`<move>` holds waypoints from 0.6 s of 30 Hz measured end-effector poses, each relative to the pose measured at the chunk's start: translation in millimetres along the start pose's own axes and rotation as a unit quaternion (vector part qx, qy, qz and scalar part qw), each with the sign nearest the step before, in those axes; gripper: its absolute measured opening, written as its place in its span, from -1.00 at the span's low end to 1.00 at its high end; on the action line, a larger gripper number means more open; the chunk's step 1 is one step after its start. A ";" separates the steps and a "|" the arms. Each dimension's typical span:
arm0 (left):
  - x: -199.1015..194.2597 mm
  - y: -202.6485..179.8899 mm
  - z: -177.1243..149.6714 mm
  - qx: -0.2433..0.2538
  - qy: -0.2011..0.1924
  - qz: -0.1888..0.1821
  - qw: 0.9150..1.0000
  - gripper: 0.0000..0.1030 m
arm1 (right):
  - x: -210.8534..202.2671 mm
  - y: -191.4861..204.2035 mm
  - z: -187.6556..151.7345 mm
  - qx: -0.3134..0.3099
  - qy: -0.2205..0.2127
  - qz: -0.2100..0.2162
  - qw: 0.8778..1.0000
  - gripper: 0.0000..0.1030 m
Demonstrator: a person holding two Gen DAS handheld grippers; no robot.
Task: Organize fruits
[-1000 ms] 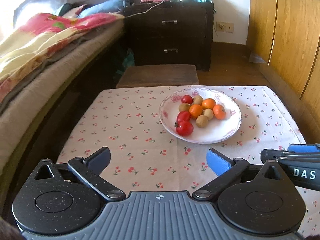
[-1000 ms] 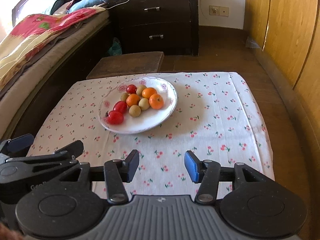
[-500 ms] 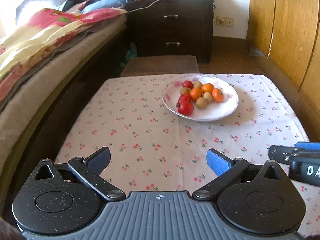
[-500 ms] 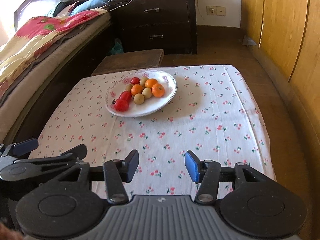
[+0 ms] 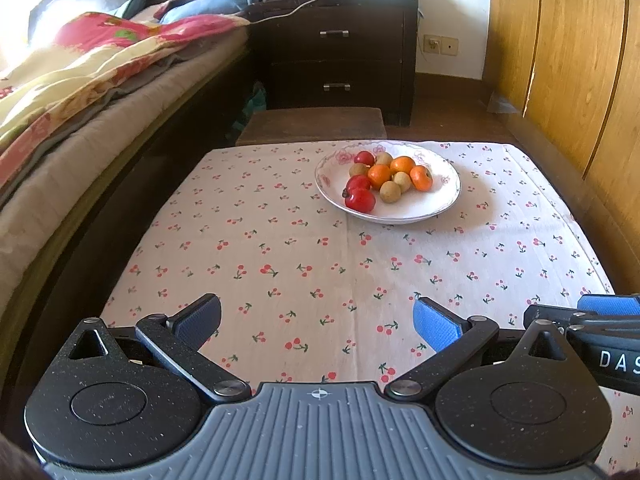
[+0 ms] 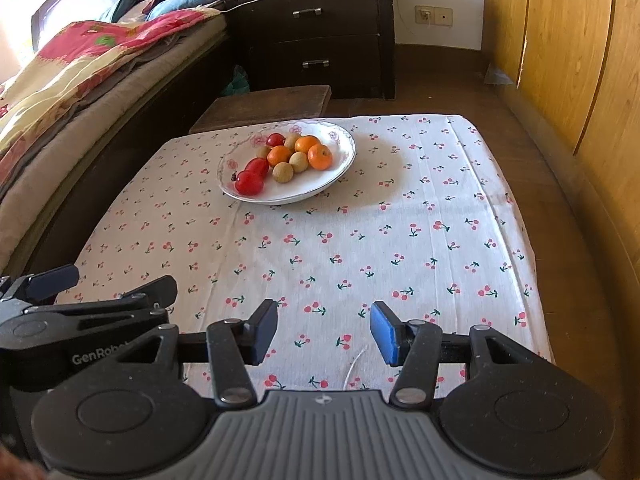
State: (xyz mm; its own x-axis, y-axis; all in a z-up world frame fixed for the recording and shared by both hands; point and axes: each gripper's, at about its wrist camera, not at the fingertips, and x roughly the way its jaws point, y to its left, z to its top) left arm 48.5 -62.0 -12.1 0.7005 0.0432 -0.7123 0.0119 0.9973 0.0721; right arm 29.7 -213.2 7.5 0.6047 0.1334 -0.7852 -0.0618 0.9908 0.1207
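A white flowered plate point(image 5: 420, 212) point(image 6: 320, 188) sits at the far side of a table covered by a cherry-print cloth point(image 5: 320, 264) point(image 6: 360, 240). On it lie red fruits point(image 5: 360, 199) point(image 6: 249, 182), orange fruits point(image 5: 379, 176) point(image 6: 320, 157) and small tan fruits point(image 5: 390, 191) point(image 6: 283, 172). My left gripper point(image 5: 318, 320) is open over the table's near edge, far short of the plate, nothing between its fingers. My right gripper point(image 6: 324, 330) is open too, with a narrower gap, and empty. Each gripper shows at the edge of the other's view.
A bed with a flowered quilt point(image 5: 80, 72) runs along the left. Behind the table stand a low wooden stool point(image 5: 312, 126) and a dark nightstand point(image 5: 340, 60). Wooden cabinet doors point(image 5: 568, 60) line the right side.
Both grippers have drawn back from the plate, which now looks smaller and farther off in both views. Their jaws look the same.
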 end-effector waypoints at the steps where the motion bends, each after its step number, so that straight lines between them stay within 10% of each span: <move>1: -0.5 0.0 -0.8 0.000 0.000 -0.001 1.000 1.00 | -0.1 0.0 -0.4 0.000 0.000 -0.001 1.000 0.00; 18: -7.6 -0.4 -7.3 0.009 -0.005 -0.003 1.000 1.00 | -2.3 2.8 -5.2 -0.003 0.004 0.002 1.000 0.00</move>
State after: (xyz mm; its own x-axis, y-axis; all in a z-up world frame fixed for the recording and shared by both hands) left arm 38.0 -62.3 -11.8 0.7073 0.0367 -0.7060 0.0286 0.9963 0.0805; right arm 24.0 -210.6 6.4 0.5975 0.1367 -0.7902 -0.0691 0.9905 0.1190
